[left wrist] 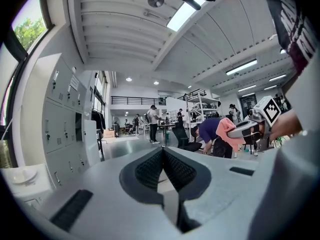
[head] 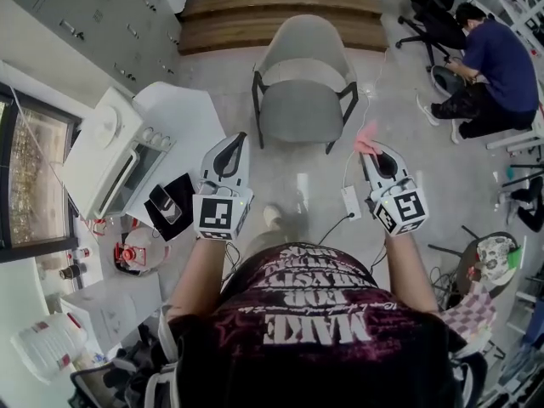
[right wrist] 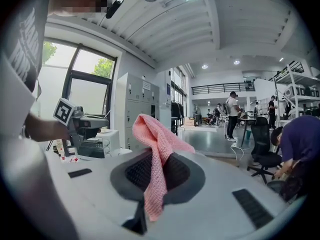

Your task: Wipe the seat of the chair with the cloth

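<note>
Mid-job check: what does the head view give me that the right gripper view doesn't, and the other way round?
Only the head view shows the grey chair, standing ahead with the pink cloth not yet on its seat. Only the right gripper view shows the grip itself: the right claw is shut on the cloth, which sticks up past the jaws and drapes over. Both show the cloth at the right claw and the left claw held up beside it.

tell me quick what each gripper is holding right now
left gripper: shut, empty
right gripper: shut on the pink cloth
</note>
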A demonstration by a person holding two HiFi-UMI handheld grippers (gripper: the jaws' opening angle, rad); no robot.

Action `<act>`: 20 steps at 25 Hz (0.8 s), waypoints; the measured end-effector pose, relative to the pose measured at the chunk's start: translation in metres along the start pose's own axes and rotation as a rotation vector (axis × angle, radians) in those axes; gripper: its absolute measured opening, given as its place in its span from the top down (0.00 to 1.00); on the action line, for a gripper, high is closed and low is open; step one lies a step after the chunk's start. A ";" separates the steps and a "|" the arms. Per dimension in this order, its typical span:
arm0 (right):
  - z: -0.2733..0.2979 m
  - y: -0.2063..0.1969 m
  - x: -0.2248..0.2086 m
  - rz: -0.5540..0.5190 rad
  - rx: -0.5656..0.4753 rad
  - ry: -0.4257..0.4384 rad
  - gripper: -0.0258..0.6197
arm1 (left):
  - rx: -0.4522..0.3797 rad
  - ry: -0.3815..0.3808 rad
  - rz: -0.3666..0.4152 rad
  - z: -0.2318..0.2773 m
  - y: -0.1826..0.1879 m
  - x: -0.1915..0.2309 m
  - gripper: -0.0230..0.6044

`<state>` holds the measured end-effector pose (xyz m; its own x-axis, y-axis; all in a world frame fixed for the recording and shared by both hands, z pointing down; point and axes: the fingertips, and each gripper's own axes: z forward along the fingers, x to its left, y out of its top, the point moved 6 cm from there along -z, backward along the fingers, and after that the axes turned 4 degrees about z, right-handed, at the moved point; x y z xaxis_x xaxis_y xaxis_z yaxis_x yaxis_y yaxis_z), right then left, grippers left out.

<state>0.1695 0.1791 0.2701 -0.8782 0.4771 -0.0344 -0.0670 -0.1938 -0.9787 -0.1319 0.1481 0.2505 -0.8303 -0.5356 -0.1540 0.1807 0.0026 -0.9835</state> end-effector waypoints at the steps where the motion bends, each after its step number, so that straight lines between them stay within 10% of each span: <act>1: 0.008 0.002 0.000 -0.003 0.003 -0.001 0.91 | -0.001 -0.001 -0.004 0.005 -0.001 0.008 0.96; 20: 0.130 0.004 -0.027 0.035 0.011 0.042 0.91 | 0.053 0.008 -0.031 0.082 -0.032 0.076 0.96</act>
<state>0.1312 0.0546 0.2933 -0.8595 0.5054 -0.0769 -0.0423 -0.2202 -0.9745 -0.1575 0.0386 0.2779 -0.8402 -0.5278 -0.1243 0.1819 -0.0585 -0.9816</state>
